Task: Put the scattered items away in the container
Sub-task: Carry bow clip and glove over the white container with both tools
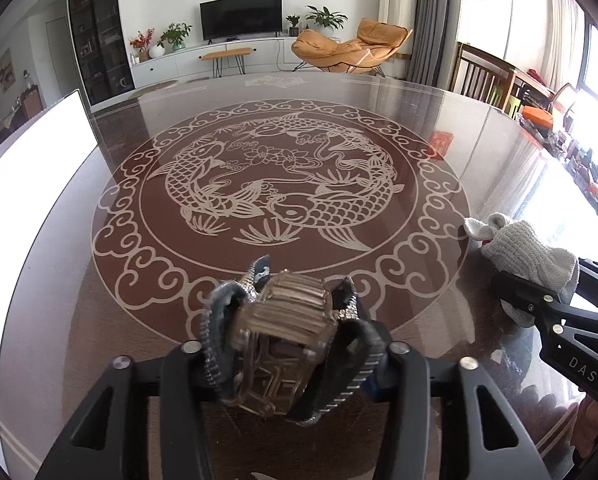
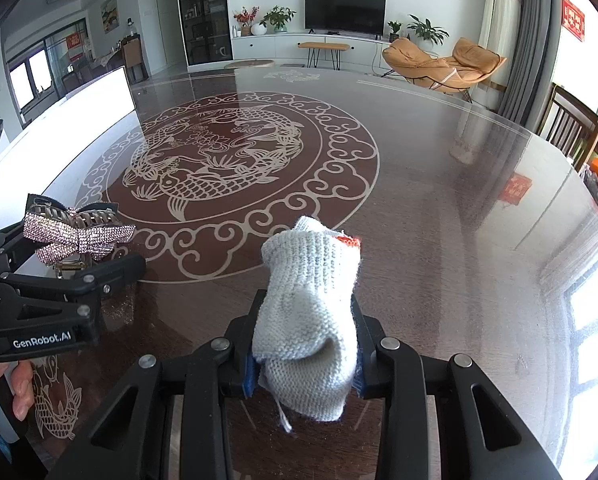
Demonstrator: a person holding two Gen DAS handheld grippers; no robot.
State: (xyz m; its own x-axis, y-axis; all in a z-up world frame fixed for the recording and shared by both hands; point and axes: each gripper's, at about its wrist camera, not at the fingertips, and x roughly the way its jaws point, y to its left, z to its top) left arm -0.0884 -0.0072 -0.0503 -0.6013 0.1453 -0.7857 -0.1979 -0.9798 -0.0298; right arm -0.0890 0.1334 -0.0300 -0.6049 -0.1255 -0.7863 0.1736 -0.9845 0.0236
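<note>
Counter [image 1: 439,128]: glossy dark top, koi medallion [image 1: 279,184] as reference. White container [image 1: 39,168] at the counter edge left of the medallion. Right tongs [image 2: 305,344] clamped on a grey knit glove [image 2: 311,320], right of the medallion's near rim. Left tongs [image 1: 295,320] clamped on a rhinestone hair clip [image 1: 287,320], over the medallion's near rim.

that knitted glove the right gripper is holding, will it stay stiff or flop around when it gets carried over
The knitted glove will probably flop: its cuff already sags over the right gripper and a loose thread dangles. It looks light for its size. The coarse knit likely resists slipping, though it may snag on edges.
</note>
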